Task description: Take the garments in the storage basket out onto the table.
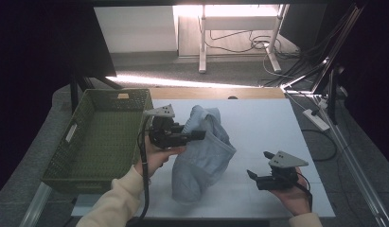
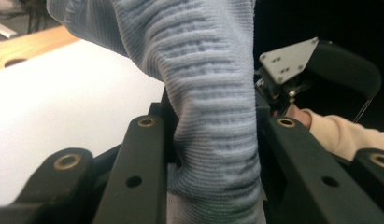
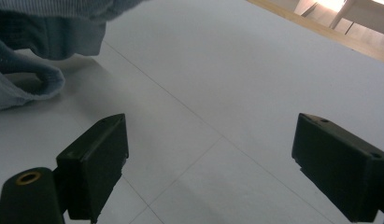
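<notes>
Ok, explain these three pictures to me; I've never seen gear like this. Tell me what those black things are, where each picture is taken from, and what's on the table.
A person holds a hand-operated clamp in each hand; no robot arm is involved. The high view looks down from above the table. The other two come from cameras riding on the clamps, looking along their black jaws. The left gripper is shut on a light blue knitted garment, lifting part of it off the white table; up close, the cloth is bunched between the jaws. The right gripper is open above bare table, holding nothing. A green basket sits at the left, with nothing in it.
</notes>
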### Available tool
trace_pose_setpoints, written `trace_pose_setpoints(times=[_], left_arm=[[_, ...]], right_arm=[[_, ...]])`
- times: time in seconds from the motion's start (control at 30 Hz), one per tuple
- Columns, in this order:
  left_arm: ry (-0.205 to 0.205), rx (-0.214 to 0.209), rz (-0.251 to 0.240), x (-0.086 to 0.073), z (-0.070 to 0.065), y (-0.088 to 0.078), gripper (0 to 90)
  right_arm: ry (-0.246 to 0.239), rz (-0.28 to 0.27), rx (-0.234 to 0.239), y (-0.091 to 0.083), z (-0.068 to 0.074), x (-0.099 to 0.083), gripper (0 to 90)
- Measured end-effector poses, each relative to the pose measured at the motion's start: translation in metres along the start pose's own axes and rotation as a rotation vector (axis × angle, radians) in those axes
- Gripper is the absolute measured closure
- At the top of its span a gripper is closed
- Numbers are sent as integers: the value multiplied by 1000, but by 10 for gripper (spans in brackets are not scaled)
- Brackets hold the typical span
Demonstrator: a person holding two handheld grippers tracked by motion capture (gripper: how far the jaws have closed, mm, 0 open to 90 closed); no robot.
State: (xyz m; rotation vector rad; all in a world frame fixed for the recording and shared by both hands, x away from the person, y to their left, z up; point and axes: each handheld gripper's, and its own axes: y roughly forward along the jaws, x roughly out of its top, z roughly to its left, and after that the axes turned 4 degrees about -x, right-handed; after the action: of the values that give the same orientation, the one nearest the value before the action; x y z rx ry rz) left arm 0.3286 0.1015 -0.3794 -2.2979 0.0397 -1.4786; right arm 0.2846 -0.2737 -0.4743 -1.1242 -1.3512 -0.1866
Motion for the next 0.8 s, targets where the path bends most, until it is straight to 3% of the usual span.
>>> trace_pose_setpoints(times=[0.3,0.8], left_arm=[[-38,7,39,-9,21,10,693],[-42,78,144,-19,43,24,684]], right_arm=[[1,3,2,1,0,0,114],[-5,6,1,1,0,0,114]])
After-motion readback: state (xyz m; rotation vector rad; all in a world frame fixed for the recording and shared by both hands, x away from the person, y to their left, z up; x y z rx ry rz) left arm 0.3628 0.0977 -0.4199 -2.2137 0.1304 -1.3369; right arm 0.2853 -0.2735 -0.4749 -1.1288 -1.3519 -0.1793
